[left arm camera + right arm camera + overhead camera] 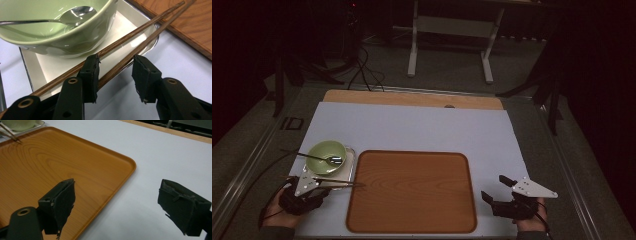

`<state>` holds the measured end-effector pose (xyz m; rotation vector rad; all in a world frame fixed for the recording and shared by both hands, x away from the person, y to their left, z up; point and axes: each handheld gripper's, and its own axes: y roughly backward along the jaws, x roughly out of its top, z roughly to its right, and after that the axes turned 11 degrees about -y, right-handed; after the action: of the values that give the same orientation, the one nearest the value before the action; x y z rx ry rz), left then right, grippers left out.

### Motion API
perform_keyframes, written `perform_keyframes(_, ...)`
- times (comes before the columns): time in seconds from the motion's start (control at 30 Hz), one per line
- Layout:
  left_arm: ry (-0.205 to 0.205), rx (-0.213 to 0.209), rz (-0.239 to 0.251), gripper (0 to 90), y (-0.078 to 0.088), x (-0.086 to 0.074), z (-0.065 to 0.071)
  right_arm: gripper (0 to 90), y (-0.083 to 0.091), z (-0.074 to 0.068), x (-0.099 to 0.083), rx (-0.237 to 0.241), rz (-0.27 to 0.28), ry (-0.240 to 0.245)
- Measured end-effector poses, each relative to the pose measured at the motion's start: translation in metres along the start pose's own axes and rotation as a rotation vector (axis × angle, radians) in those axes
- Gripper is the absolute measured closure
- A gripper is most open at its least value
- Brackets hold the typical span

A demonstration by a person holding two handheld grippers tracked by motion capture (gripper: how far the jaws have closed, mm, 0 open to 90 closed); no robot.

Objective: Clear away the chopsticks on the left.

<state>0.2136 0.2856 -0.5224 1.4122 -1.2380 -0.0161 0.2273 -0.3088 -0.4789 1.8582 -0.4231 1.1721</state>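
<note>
A pair of brown wooden chopsticks [337, 182] [150, 27] lies slanted across the small metal tray [348, 169] [50, 67], tips resting on the wooden tray [412, 192]. My left gripper [323, 186] [116, 61] is at their near end. One chopstick runs between its jaws against the left pad [91, 72], the other passes outside that pad, and the right pad stands clear. A green bowl [327, 156] [75, 37] holding a metal spoon [319, 158] [75, 16] sits on the metal tray. My right gripper [493, 186] [117, 187] hovers open by the wooden tray's [50, 157] right edge.
A white mat [422, 130] [162, 152] covers the table, with a strip of wooden tabletop [412, 98] along the far edge. Cables and a white table frame [452, 30] stand on the dark floor beyond.
</note>
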Motion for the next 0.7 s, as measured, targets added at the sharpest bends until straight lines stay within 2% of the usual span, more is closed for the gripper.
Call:
perform_keyframes(0.3, -0.056, -0.009, -0.017, 66.5, -0.001, 0.005, 0.007, 13.9, 0.0, 0.0, 0.0, 0.002, -0.001, -0.002)
perform_keyframes(0.5, -0.077, -0.001, -0.011, 74.1, 0.0, 0.009, 0.01, 14.0, 0.0, 0.0, 0.0, 0.003, -0.003, -0.005)
perform_keyframes(0.7, -0.079, 0.004, -0.005, 81.0, 0.001, 0.012, 0.012, 14.1, 0.0, 0.0, 0.0, 0.005, -0.005, -0.005)
